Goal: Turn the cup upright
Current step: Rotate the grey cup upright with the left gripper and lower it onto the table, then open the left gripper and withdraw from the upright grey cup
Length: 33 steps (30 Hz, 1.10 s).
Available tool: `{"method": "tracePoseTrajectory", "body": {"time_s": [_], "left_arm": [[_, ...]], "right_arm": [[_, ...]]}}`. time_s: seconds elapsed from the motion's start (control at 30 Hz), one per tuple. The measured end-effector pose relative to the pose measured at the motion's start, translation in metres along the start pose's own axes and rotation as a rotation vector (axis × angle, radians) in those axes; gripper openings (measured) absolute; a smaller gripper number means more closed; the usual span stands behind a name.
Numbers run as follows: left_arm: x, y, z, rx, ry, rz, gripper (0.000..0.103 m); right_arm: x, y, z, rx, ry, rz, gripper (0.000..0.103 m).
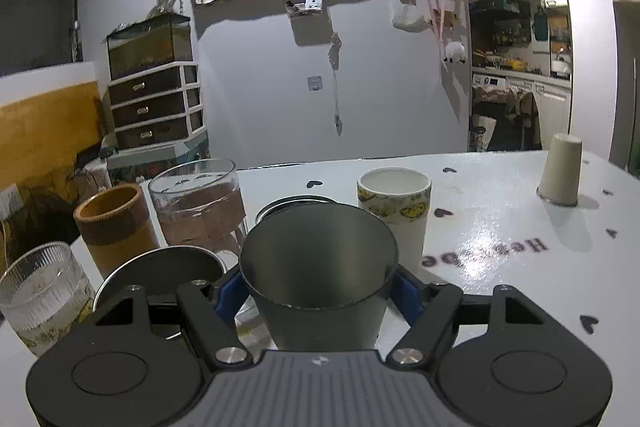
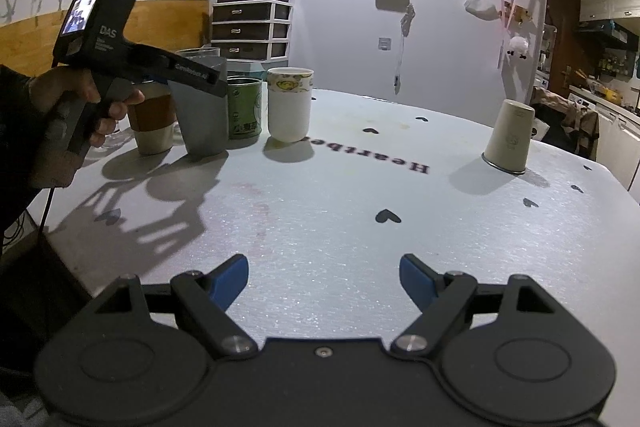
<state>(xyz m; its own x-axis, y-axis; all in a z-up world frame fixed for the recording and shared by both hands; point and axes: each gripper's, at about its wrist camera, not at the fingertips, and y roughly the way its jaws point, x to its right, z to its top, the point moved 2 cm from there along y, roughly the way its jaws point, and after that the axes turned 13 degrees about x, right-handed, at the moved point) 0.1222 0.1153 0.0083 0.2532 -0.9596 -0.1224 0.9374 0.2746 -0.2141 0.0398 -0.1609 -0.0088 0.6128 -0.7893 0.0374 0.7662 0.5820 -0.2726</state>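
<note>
Seven cups stand on the table: six upright ones clustered at the left of the frame and one beige cup upside down alone at the right. The left gripper is clamped on the grey metal cup, upright at lower centre of its view, mouth up between the blue pads. The right gripper is spread wide, holding nothing, low in its frame, well apart from the beige cup.

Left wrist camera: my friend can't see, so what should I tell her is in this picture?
The left gripper holds a grey metal cup, mouth up, between its blue fingers over a white table. More cups and glasses cluster on the left, a white cup with yellow pictures stands behind, and a beige cup sits upside down far right.
</note>
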Motion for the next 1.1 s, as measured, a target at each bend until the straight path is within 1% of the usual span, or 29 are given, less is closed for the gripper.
{"method": "tracePoseTrajectory", "body": {"time_s": [0.13, 0.23, 0.3, 0.47, 0.53, 0.63, 0.83, 0.97, 1.1], "left_arm": [[0.004, 0.001, -0.003, 0.003, 0.02, -0.006, 0.082], [0.003, 0.0, -0.004, 0.002, 0.02, -0.005, 0.083], [0.002, -0.002, -0.004, 0.001, 0.011, -0.007, 0.089], [0.003, -0.017, 0.001, 0.028, -0.005, -0.021, 0.096], [0.003, -0.028, 0.003, 0.049, -0.013, -0.014, 0.098], [0.001, -0.046, 0.005, 0.08, -0.026, -0.01, 0.099], [-0.003, -0.088, 0.002, 0.135, -0.069, -0.028, 0.101], [-0.004, -0.109, -0.005, 0.161, -0.089, -0.023, 0.103], [-0.004, -0.124, -0.014, 0.164, -0.118, -0.018, 0.103]], "right_arm": [[0.0, -0.001, 0.0, -0.001, 0.001, -0.002, 0.083], [0.0, -0.001, 0.0, -0.002, 0.001, -0.005, 0.083], [0.001, -0.001, 0.001, 0.0, 0.001, -0.006, 0.083], [0.0, -0.003, 0.004, 0.018, 0.005, -0.01, 0.083], [-0.001, -0.006, 0.009, 0.043, 0.01, -0.013, 0.083], [-0.003, -0.012, 0.017, 0.093, 0.02, -0.003, 0.083], [-0.007, -0.02, 0.034, 0.188, 0.033, -0.003, 0.084], [-0.011, -0.021, 0.041, 0.225, 0.041, -0.004, 0.086], [-0.014, -0.019, 0.043, 0.239, 0.055, -0.012, 0.089]]}}
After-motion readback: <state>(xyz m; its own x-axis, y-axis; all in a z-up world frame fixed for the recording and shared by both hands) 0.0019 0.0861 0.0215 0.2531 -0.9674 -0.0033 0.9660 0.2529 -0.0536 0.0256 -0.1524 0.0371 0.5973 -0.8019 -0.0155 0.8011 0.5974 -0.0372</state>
